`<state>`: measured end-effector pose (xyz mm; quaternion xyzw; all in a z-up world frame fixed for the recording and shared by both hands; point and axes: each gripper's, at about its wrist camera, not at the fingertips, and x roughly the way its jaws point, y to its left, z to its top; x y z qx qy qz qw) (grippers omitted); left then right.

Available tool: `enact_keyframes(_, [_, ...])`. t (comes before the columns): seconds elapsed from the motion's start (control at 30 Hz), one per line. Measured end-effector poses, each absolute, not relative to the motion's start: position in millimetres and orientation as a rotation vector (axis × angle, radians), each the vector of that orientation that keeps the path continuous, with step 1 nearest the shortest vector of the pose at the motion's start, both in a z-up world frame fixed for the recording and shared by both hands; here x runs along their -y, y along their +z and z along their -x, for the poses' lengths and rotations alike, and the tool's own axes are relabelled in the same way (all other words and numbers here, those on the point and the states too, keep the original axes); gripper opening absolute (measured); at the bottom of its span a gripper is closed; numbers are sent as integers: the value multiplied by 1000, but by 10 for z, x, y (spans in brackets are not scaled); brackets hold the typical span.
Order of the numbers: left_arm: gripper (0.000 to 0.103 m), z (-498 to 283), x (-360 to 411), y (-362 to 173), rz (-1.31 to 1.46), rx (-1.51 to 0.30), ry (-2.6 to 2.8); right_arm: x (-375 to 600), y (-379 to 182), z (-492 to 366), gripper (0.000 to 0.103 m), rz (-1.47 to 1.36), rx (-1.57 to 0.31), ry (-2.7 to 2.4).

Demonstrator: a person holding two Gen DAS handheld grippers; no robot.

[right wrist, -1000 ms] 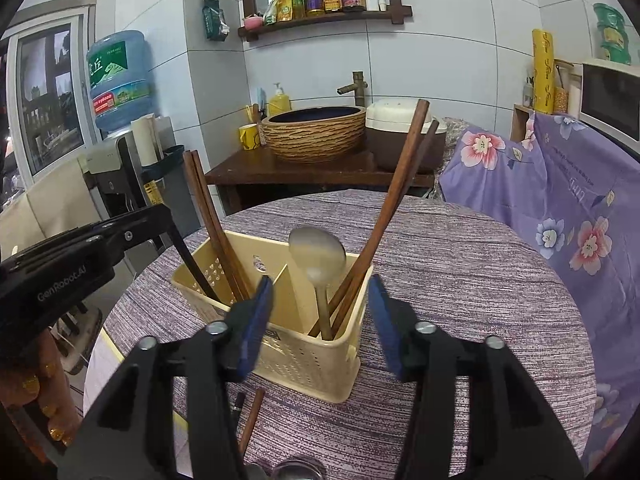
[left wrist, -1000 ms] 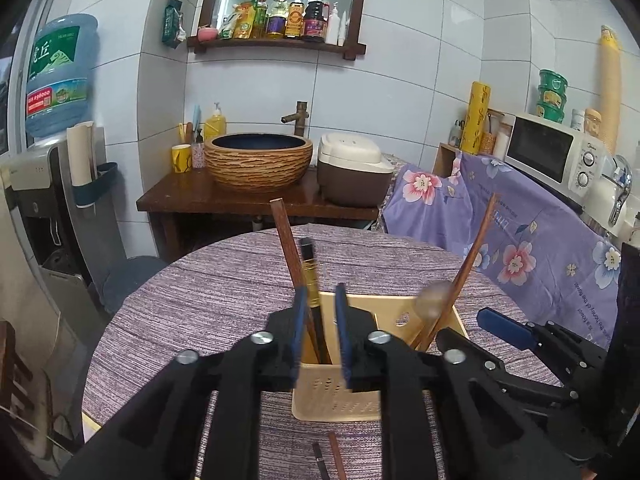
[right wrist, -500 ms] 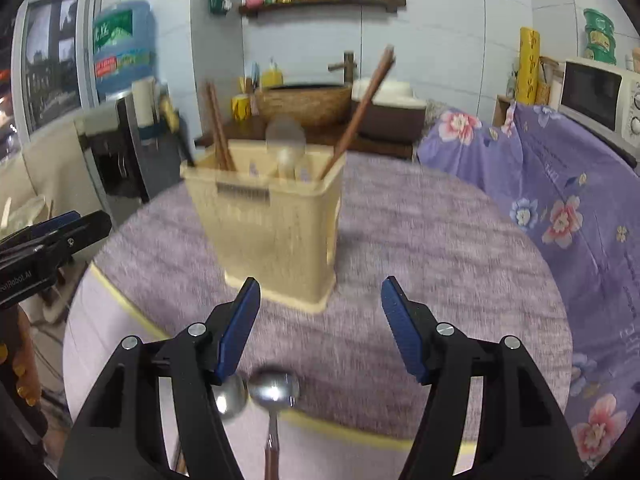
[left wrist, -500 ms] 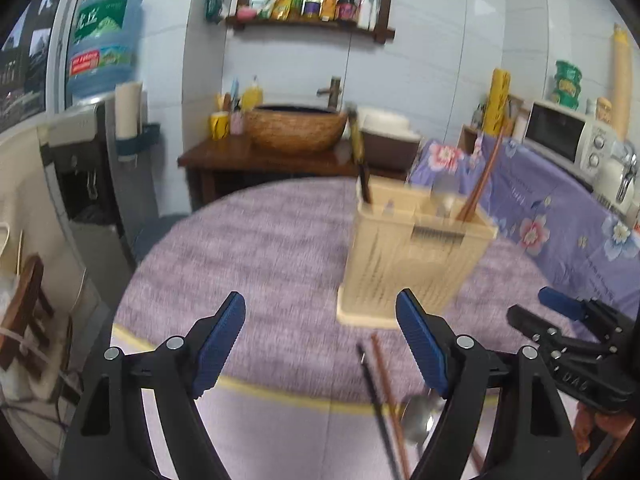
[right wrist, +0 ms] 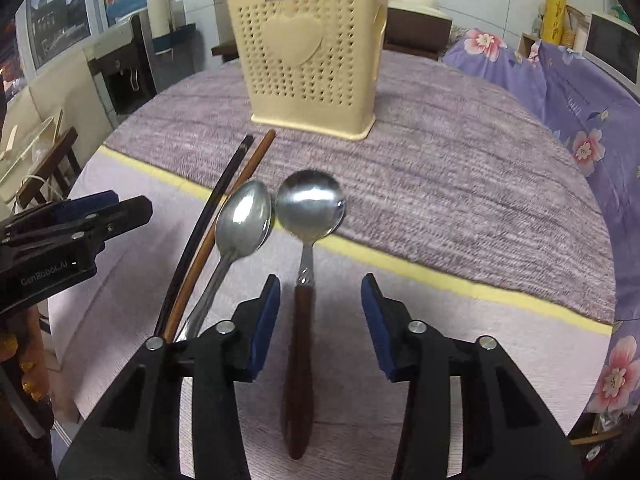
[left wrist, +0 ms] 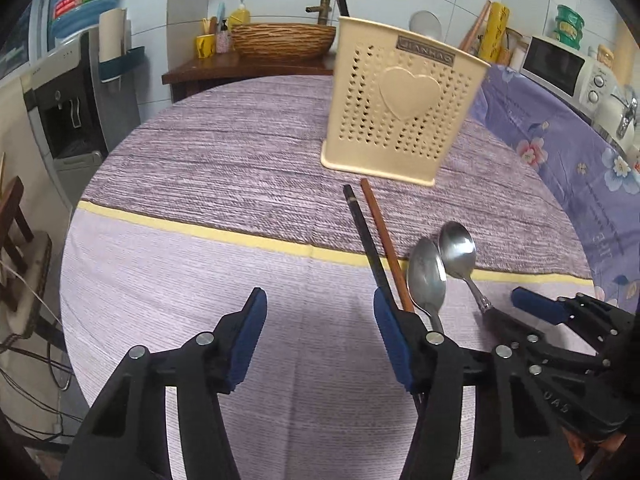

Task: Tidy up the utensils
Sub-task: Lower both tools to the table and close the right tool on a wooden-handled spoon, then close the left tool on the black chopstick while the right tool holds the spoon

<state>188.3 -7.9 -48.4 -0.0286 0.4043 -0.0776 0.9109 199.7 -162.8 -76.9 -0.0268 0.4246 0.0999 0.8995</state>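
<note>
A cream perforated utensil holder stands on the round table, with chopsticks and a spoon sticking out of its top. In front of it lie a black chopstick, a brown chopstick, an all-metal spoon and a wooden-handled spoon. My left gripper is open and empty, low over the cloth left of the chopsticks. My right gripper is open, its jaws either side of the wooden handle.
The table has a purple cloth with a yellow stripe. A water dispenser stands to the left, a basin counter behind, and a flowered cloth with a microwave to the right.
Both grippers have drawn back from the holder and dropped low to the table's near side. The left gripper, shut on chopsticks a second ago, has let them go in the holder and is open.
</note>
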Motion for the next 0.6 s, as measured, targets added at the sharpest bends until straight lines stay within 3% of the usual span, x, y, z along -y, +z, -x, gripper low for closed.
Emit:
enact_keyframes(0.17, [53,-1884,187,-568,34,-855,-174,1558,-813,-2021,30,79,-876,177])
enact_keyframes(0.3, [52,-1894,246,-592,27,-866,-179,1561,-822,-2048,12,74,-877,172])
enact_keyframes(0.6, [47,-2004,369,-628,15,-885,-186,1856,-810,-2080,12,9,-883,107])
